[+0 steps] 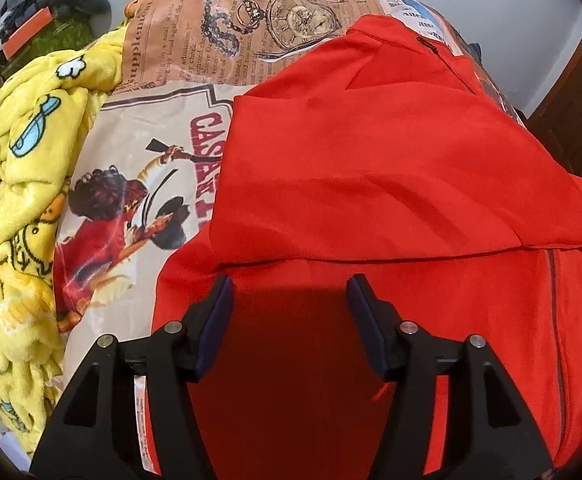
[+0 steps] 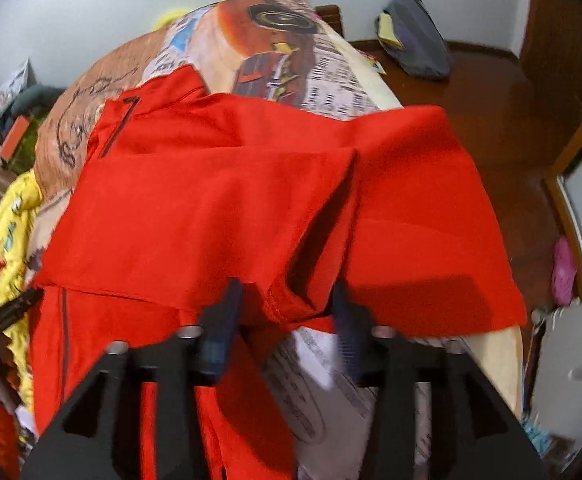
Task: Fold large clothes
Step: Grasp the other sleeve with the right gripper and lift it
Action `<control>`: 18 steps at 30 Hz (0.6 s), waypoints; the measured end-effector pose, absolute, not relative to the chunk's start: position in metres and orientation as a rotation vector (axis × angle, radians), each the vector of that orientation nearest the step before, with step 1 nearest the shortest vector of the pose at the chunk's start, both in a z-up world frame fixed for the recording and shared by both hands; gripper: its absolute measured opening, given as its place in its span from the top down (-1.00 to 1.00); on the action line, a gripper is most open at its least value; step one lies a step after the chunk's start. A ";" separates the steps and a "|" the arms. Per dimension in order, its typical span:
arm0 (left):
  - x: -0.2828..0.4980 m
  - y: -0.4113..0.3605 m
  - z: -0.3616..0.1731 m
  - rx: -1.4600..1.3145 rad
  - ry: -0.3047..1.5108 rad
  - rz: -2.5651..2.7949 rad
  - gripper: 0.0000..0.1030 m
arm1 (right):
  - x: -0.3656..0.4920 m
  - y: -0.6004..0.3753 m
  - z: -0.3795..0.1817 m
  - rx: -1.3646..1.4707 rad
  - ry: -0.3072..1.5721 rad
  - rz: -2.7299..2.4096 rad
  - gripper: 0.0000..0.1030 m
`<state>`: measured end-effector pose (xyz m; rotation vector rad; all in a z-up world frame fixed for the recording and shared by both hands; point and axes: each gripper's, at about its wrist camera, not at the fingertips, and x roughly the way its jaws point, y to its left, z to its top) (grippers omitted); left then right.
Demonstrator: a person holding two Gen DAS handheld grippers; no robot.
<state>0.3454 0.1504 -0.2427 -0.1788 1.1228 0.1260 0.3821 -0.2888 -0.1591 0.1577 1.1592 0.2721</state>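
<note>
**Red garment part-folded on the bed, both grippers spread above it**

Red garment [image 1: 391, 168] spread flat on the printed bedsheet [image 1: 159, 152], collar and short dark zip [image 2: 117, 130] at the far end, lower part toward the cameras; laid flat probably to give clean fold lines. Upper layer already turned over the body, its hemmed edge [image 1: 411, 254] running across the cloth just ahead of the left fingers. In the right wrist view, a sleeve or side panel [image 2: 431, 208] doubled inward, its stitched corner [image 2: 279, 304] lying between the right fingers, seemingly set down there to narrow the shape before the next fold.

Left gripper [image 1: 291, 292] angled down over the lower part, fingers [image 1: 221, 312] spread, nothing pinched, only shadowed cloth between them. Right gripper [image 2: 287, 300] likewise spread, pads apart from the corner rather than pressing it; picture blurred, so contact with the fabric not certain.

Beside the garment on the left, a crumpled yellow blanket [image 1: 19, 208], pushed aside, apparently to keep the folding area free. Beyond the bed's right edge, wooden floor [image 2: 487, 92] with a grey bag [image 2: 415, 36].
</note>
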 end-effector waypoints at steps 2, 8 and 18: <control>0.344 0.151 -0.237 -0.185 1.112 0.125 -0.14 | 0.380 -0.302 -0.153 0.211 1.155 0.282 -0.01; 0.344 0.149 -0.207 -0.219 1.038 0.107 -0.14 | 0.377 -0.355 -0.145 0.379 1.126 0.205 -0.23; 0.346 0.127 -0.198 -0.237 1.006 0.039 -0.14 | 0.368 -0.406 -0.205 0.664 1.202 0.111 -0.24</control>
